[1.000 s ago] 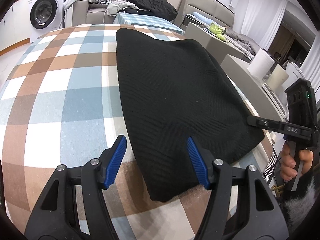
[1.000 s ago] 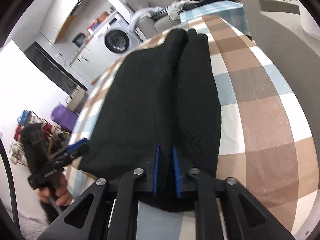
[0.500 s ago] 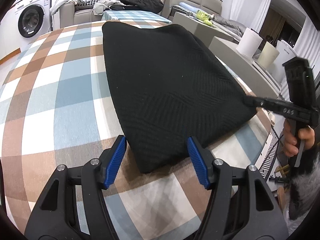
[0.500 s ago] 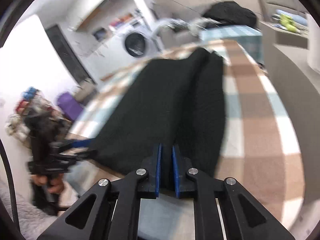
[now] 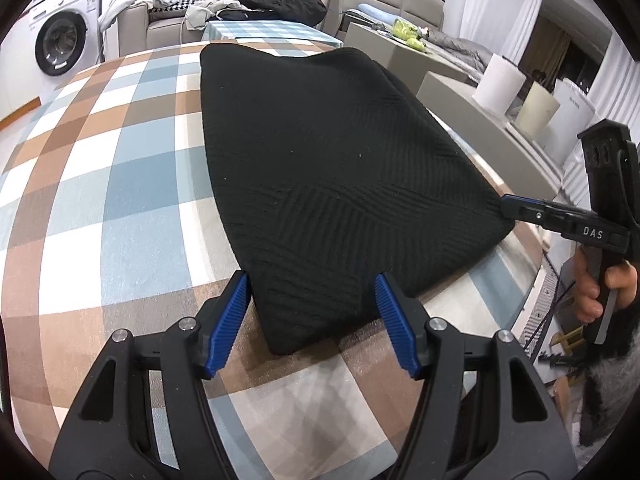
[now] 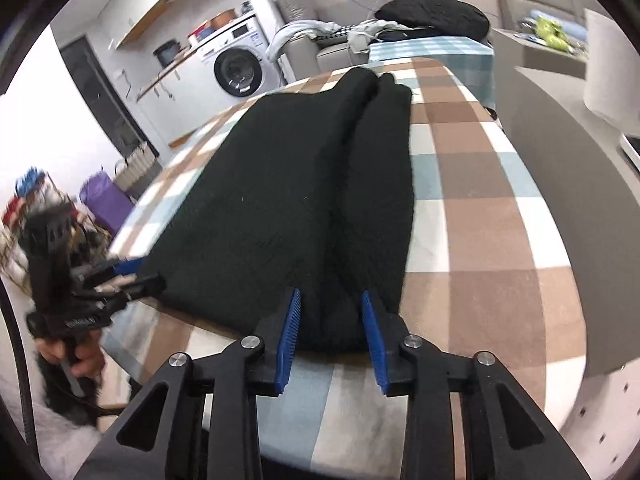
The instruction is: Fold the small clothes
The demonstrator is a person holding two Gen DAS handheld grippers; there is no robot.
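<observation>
Black ribbed-knit garment (image 5: 340, 168) lies folded on checked cloth (image 5: 120, 184).

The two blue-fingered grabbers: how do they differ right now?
The left gripper stands wider, jaws straddling the black garment's near corner. The right gripper is narrower; its jaws have just been opening around the other corner. Both are black with blue pads, neither pinching cloth.

I see one black knit garment (image 5: 320, 160) lying flat on the checked surface (image 5: 100, 184), folded lengthwise into a long panel. In my right view its folded-over side (image 6: 384, 184) forms a ridge along the piece; the ribbed near end reaches the surface's front edge.
</observation>
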